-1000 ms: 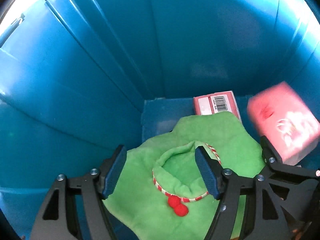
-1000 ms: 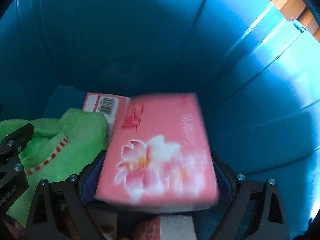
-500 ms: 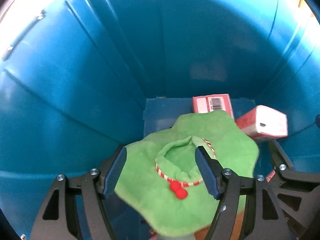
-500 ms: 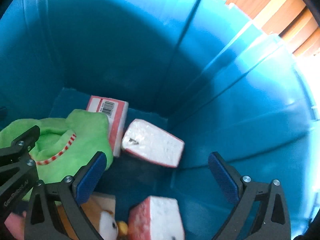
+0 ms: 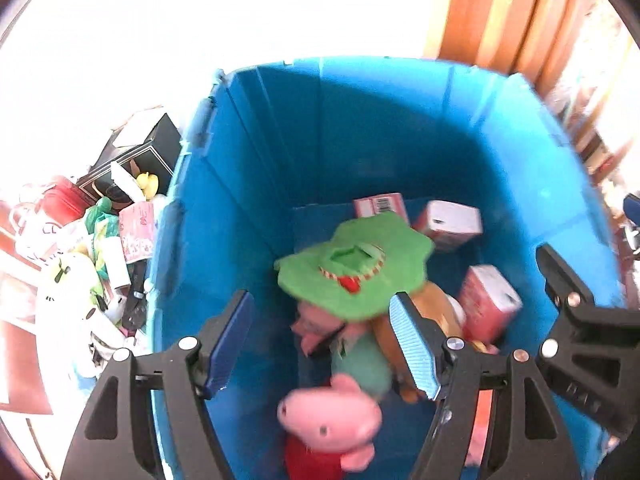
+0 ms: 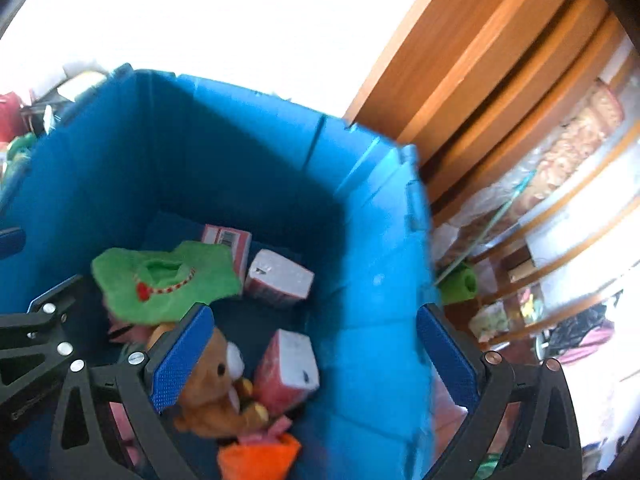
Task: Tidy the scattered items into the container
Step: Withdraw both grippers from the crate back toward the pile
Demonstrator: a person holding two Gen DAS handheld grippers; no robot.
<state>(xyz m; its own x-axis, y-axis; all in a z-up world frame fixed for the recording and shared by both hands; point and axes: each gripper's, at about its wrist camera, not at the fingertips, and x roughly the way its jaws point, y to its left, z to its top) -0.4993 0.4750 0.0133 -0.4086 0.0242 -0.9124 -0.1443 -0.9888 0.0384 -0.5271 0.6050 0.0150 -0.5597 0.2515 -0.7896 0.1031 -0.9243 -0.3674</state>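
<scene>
The blue bin [image 5: 360,128] [image 6: 240,152] holds a green plush hat [image 5: 356,268] [image 6: 164,280], several pink tissue packs [image 5: 486,304] [image 6: 280,278], a brown bear plush [image 6: 216,392] and a pink pig plush [image 5: 328,420]. My left gripper [image 5: 320,344] is open and empty above the bin's inside. My right gripper [image 6: 316,360] is open and empty, its jaws astride the bin's right wall. The right gripper's frame shows at the right of the left wrist view [image 5: 572,320].
A pile of scattered items [image 5: 100,240] lies left of the bin: a black box [image 5: 136,160], a red object [image 5: 60,200], a pink pack [image 5: 138,232], white plush pieces. Wooden shelving [image 6: 520,120] with bags stands right of the bin.
Both grippers have risen out of the bin, open. The pink tissue pack left my right gripper and now lies in the bin. The green hat lies where my left gripper dropped it.
</scene>
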